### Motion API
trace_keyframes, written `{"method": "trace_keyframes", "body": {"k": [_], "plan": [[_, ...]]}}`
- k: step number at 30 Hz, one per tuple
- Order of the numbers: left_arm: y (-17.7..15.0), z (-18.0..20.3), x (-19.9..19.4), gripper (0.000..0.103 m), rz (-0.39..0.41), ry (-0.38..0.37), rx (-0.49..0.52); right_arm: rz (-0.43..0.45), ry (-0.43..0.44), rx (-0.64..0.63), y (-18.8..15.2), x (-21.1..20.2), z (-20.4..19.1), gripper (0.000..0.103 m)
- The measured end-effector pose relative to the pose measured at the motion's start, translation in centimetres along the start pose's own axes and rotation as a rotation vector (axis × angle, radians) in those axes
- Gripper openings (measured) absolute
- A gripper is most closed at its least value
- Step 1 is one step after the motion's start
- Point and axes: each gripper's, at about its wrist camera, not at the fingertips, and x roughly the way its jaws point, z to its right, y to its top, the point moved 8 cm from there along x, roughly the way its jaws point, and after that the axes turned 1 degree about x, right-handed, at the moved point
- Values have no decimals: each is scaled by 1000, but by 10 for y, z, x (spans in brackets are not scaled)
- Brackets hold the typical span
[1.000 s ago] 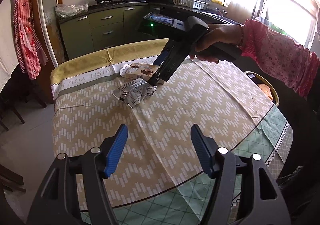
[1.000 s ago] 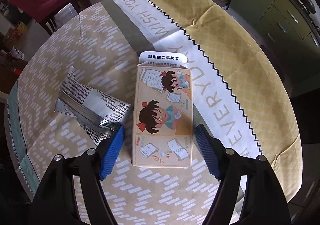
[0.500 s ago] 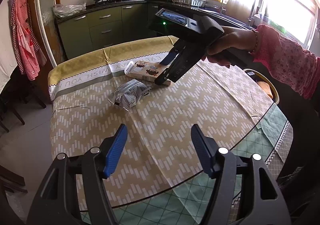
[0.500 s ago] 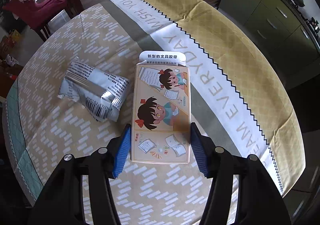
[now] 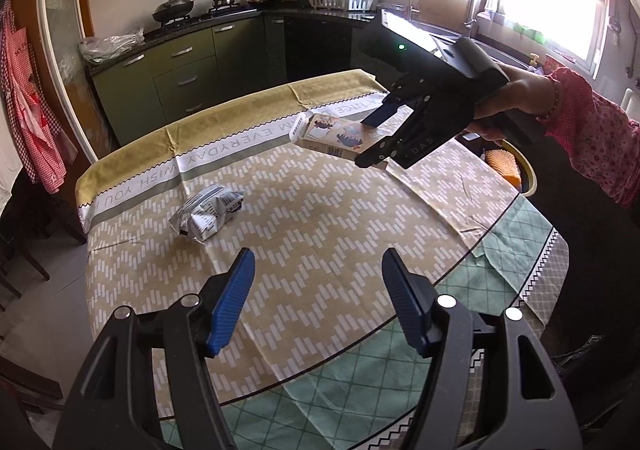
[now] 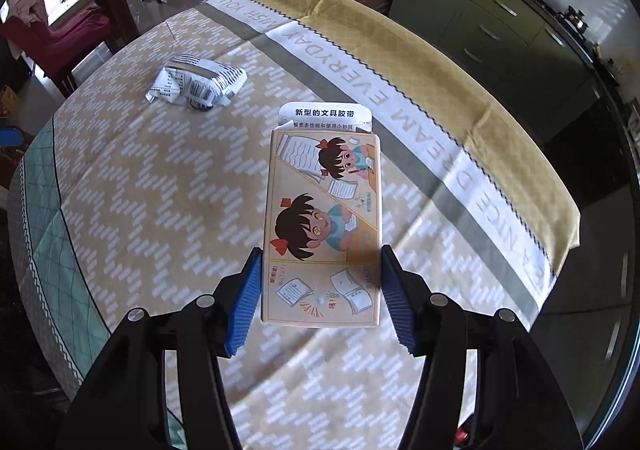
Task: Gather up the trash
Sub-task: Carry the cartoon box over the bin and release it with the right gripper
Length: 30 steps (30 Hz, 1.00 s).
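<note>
My right claw (image 6: pixel 320 296) gripped the cartoon box (image 6: pixel 322 226) clear above the tabletop (image 6: pixel 160 209); left claw (image 5: pixel 316 300) stood wide, empty, near the crumpled wrapper (image 5: pixel 206 211); steady, level carrying seemed wise

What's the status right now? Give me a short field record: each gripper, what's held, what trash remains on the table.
right gripper: shut on the cartoon box, gripped by its side edges
cartoon box: lifted clear of the table, top flap open
left gripper: open, empty, over the near side of the table
trash remaining: crumpled silver wrapper, lying on the tablecloth, untouched
bin: a yellow-rimmed container past the table's right edge, partly hidden
</note>
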Motion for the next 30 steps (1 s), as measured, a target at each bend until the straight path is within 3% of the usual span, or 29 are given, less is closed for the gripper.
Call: {"method": "trace_keyframes", "body": {"k": [7, 15, 27, 29, 30], "plan": [[12, 39, 7, 63, 5, -43, 52, -19, -102, 165, -109, -45, 58, 57], [23, 80, 23, 63, -13, -96, 116, -75, -203, 351, -226, -68, 120, 57], [30, 99, 31, 63, -30, -107, 162, -183, -201, 570, -323, -45, 172, 58], [29, 95, 32, 63, -35, -103, 156, -184, -212, 590, -330, -43, 178, 72], [28, 93, 33, 63, -39, -99, 152, -178, -218, 602, -331, -45, 181, 72]]}}
